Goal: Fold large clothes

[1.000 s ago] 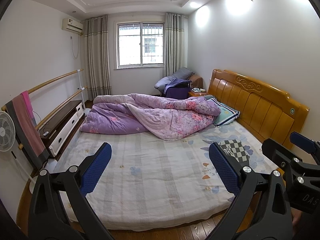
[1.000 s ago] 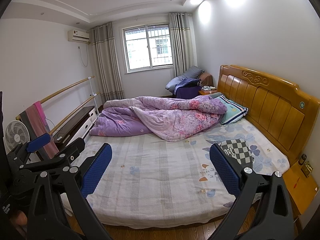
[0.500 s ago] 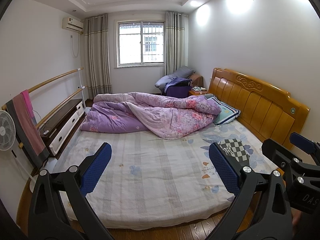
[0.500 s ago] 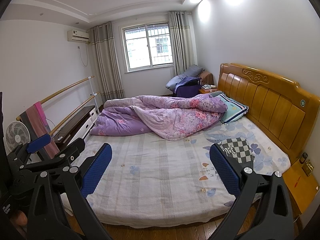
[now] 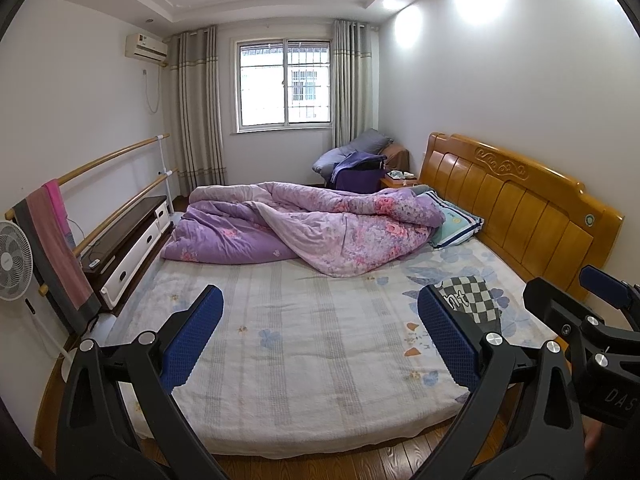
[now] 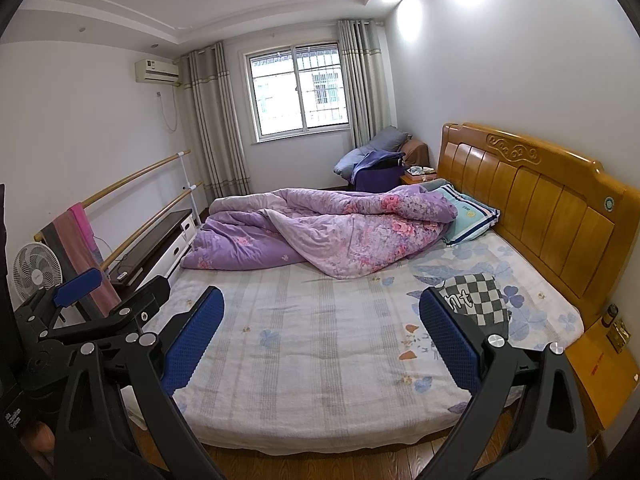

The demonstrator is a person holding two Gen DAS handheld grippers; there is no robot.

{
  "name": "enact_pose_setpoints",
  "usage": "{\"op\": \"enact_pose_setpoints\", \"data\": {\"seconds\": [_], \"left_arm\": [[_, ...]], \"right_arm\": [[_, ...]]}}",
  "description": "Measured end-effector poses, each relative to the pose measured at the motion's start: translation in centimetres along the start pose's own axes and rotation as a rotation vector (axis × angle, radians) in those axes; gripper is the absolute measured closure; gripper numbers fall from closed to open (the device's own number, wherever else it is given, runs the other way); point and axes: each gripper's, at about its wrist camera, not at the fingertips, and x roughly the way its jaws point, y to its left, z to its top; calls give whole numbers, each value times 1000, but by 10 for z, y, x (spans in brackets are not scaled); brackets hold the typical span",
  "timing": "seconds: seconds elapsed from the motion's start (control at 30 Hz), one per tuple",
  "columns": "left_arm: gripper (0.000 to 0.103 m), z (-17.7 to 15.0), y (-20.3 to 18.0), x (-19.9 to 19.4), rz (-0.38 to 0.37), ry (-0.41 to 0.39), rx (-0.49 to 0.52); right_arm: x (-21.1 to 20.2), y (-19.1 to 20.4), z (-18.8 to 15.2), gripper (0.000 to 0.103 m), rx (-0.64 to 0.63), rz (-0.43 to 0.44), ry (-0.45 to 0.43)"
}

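Observation:
A crumpled purple floral quilt (image 5: 304, 232) (image 6: 320, 236) lies heaped across the far half of the bed (image 5: 312, 344) (image 6: 320, 340). A black-and-white checkered garment (image 5: 474, 300) (image 6: 478, 298) lies flat on the bed's right side, near the headboard. My left gripper (image 5: 320, 336) stands open over the near edge of the bed, nothing between its blue pads. The right gripper (image 6: 320, 336) is open too, held beside it at the same height and holding nothing. Both are well short of the quilt and the garment.
A wooden headboard (image 5: 520, 204) runs along the right. A striped pillow (image 5: 456, 228) lies by it and a wooden nightstand (image 6: 600, 372) stands at the near right. On the left are a low TV cabinet (image 5: 132, 240), wall rails with towels (image 5: 56, 248) and a fan (image 5: 12, 260).
Both views have shifted very slightly; the bed and what lies on it have not moved. Both grippers stay open.

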Motion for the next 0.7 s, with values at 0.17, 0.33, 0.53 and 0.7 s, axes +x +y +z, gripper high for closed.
{"op": "enact_pose_setpoints", "data": {"seconds": [0.17, 0.33, 0.53, 0.7], "left_arm": [[5, -2, -1, 4, 5, 2, -1], [5, -3, -2, 6, 10, 2, -1], [5, -4, -2, 14, 12, 12, -12], [5, -3, -3, 25, 14, 27, -16]], "right_arm": [[1, -1, -1, 9, 0, 3, 4], [1, 1, -2, 9, 1, 4, 6], [8, -1, 1, 9, -7, 11, 19], [11, 0, 2, 9, -5, 14, 30]]}}
